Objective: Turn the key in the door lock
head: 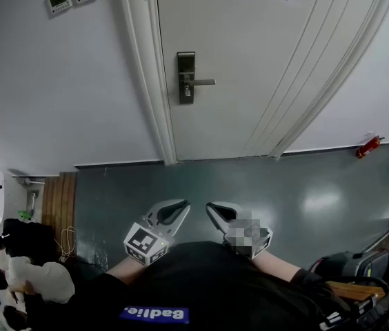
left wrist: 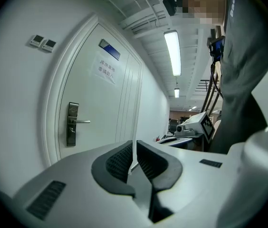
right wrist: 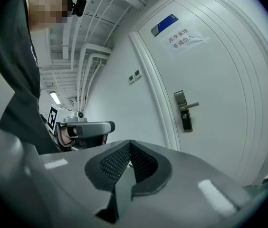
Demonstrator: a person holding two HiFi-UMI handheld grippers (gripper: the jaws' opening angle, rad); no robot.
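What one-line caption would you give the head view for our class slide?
Left gripper and right gripper held low, facing a closed white door with lever handle.

1. Head view: even, cool indoor light. The white door (head: 263,67) and wall (head: 63,81) are bright, with no hard shadows.
2. Dark floor (head: 250,192) has soft glare patches on its right part.
3. The bottom edge is dim where dark clothing fills the frame.
4. Wide-angle lens bows the door frame (head: 150,74) and splays the straight lines outward.
5. Left gripper view: strong fisheye with black vignetted corners. The ceiling strip light (left wrist: 173,53) is blown out and is the main source.
6. The far room is dimmer and warmer, with small detail soft.
7. Right gripper view: same fisheye and dark corners. Its door (right wrist: 219,94) is brightly and evenly lit, and a small ceiling lamp (right wrist: 55,98) glows at left.
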